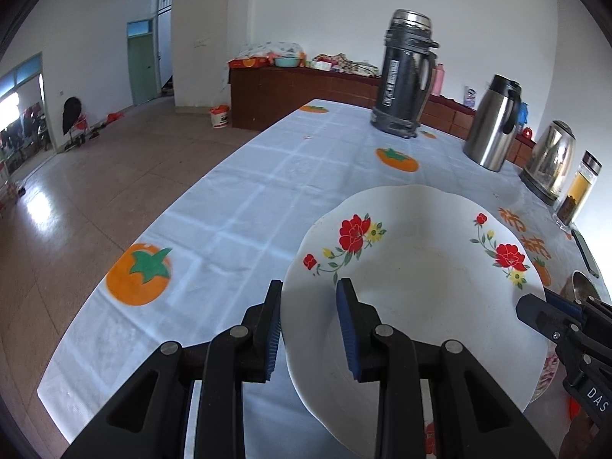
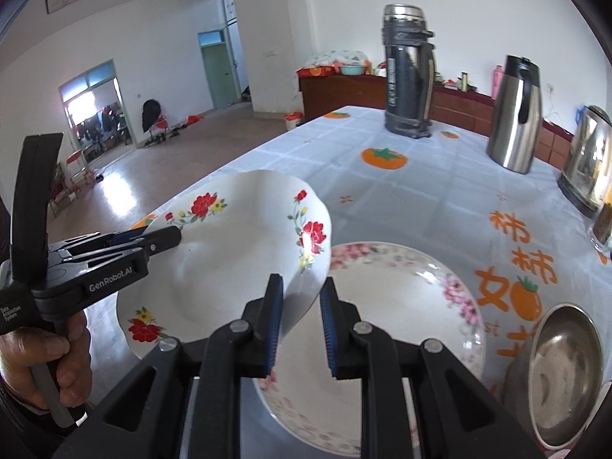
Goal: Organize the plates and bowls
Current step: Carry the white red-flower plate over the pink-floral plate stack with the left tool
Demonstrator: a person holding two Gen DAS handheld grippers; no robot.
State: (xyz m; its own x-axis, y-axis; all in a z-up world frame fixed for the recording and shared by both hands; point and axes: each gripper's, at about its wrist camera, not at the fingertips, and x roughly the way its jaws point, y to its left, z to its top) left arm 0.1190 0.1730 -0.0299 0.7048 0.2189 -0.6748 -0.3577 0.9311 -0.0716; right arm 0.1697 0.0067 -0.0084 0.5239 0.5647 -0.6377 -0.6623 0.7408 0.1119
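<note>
A white plate with red flowers [image 1: 417,290] is held above the table between both grippers; it also shows in the right wrist view [image 2: 233,252]. My left gripper [image 1: 309,310] is shut on its left rim, one pad on each face. My right gripper [image 2: 302,306] is shut on its right rim and shows in the left wrist view [image 1: 535,311]. Below it lies a white plate with a pink floral rim [image 2: 397,306]. A steel bowl [image 2: 562,375] sits to the right of that plate.
The table wears a pale blue cloth with orange persimmons [image 1: 267,191]. At its far right stand a dark thermos [image 1: 405,72], a steel carafe [image 1: 493,122], a kettle [image 1: 550,160] and a glass tea bottle [image 1: 579,191]. The table's left edge drops to the tiled floor [image 1: 95,191].
</note>
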